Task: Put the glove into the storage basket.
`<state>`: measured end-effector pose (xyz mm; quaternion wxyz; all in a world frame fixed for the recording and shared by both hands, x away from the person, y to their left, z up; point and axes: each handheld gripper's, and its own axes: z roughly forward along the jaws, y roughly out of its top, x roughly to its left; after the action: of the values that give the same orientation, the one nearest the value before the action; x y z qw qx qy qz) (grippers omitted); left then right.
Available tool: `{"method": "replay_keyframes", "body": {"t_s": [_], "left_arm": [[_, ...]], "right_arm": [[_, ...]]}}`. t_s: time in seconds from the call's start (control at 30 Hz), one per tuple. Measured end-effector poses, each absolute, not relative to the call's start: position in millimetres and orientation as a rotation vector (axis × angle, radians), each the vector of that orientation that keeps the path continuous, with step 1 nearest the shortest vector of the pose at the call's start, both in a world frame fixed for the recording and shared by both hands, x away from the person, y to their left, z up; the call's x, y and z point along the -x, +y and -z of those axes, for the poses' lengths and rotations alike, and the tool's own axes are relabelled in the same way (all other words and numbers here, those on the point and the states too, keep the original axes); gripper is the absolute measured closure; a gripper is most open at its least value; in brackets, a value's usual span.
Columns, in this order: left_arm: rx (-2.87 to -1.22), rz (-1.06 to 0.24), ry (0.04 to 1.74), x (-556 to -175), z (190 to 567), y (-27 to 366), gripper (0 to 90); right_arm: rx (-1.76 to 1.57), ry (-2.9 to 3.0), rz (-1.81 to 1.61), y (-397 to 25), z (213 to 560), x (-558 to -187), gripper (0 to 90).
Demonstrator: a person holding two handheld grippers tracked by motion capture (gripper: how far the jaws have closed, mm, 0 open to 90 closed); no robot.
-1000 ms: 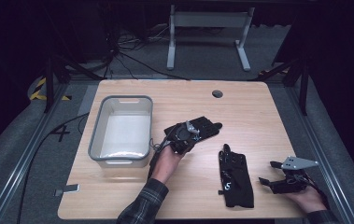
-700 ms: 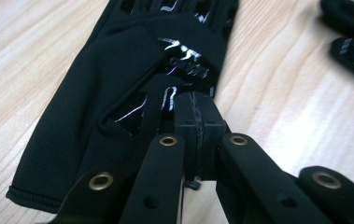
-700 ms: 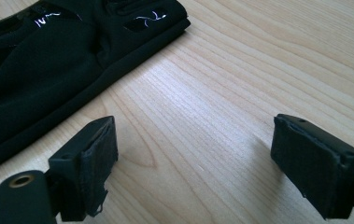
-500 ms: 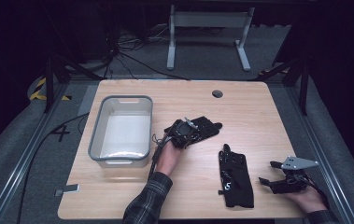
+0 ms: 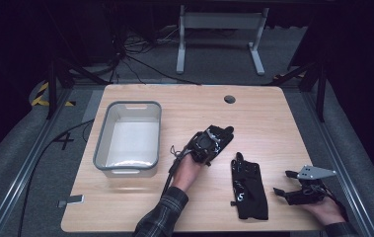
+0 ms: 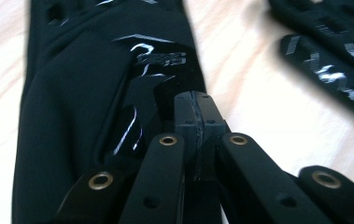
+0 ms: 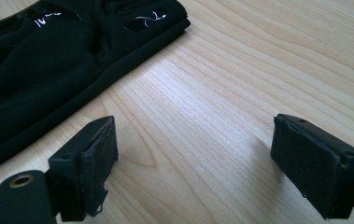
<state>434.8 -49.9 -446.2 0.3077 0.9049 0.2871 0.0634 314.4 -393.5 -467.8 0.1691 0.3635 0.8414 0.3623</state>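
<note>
High view: 2 black gloves on the wooden table [image 5: 273, 123] — one [image 5: 218, 136] under the left gripper [image 5: 205, 146] beside a grey bin [image 5: 100, 148], the other [image 5: 248, 187] flat near the right gripper [image 5: 293, 190]. Left gripper view: jaws pressed together over matte black fabric with glossy print — whether they pinch it, I cannot tell. Right gripper view: jaws wide apart, holding nothing, glove edge just beside.

One black glove [image 5: 216, 138] with glossy printed markings lies near the middle of the table, under the left gripper [image 5: 205, 145], its fingers pointing far and to the right. A second black glove [image 5: 247, 186] of the same kind lies flat nearer and to the right, stretched lengthwise with its fingers toward the far side, apart from the first.
</note>
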Motion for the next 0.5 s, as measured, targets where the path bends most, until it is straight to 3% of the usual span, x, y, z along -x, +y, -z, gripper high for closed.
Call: {"method": "replay_keyframes", "body": {"t_s": [0.27, 0.5], "left_arm": [[-2.397, -0.133, 0.687, -429.3, 445.5, -68.0, 89.7], [-2.330, -0.177, 0.741, -432.3, 432.1, -45.9, 89.8]], "right_arm": [[-1.034, 2.392, -1.030, -393.5, 467.8, -314.4, 15.5], [-1.034, 2.392, -1.030, -393.5, 467.8, -314.5, 15.4]]}}
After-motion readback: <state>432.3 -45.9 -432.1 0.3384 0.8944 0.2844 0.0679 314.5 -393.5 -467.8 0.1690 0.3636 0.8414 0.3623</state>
